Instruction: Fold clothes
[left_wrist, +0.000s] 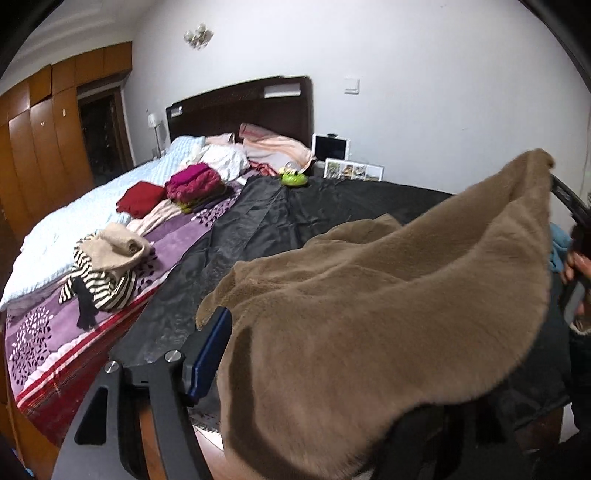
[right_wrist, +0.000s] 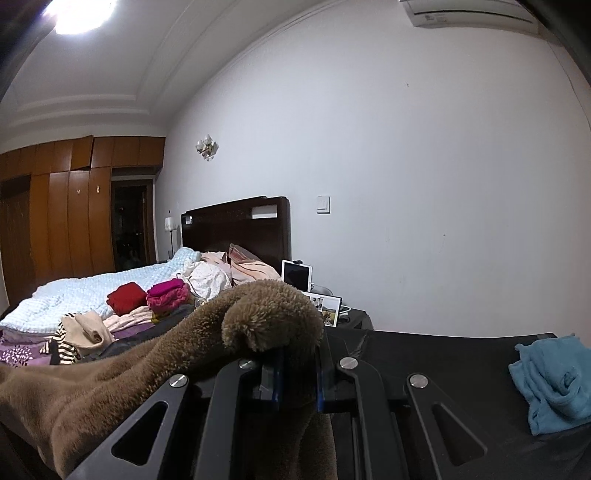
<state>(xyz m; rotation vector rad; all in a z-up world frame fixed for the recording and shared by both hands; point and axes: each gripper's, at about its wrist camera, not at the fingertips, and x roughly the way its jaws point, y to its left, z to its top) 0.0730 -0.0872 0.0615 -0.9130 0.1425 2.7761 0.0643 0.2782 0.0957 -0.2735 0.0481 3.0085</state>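
Note:
A brown fleece garment (left_wrist: 369, 295) hangs stretched in the air above a black sheet (left_wrist: 332, 206) on the bed. My left gripper (left_wrist: 221, 332) is shut on the garment's near left edge; one blue finger pad (left_wrist: 210, 354) shows and the fleece hides the other. My right gripper (right_wrist: 295, 369) is shut on another bunched edge of the same brown garment (right_wrist: 269, 314), which drapes off to the left. In the left wrist view the right gripper (left_wrist: 570, 214) shows at the far right, holding the raised corner.
A striped and beige garment pile (left_wrist: 107, 266), a red folded item (left_wrist: 142, 197) and a magenta stack (left_wrist: 194, 181) lie on the left of the bed. A blue cloth (right_wrist: 554, 380) lies on the black sheet at right. A green object (left_wrist: 293, 177), headboard (left_wrist: 240, 107) and wardrobe (left_wrist: 44, 147) stand behind.

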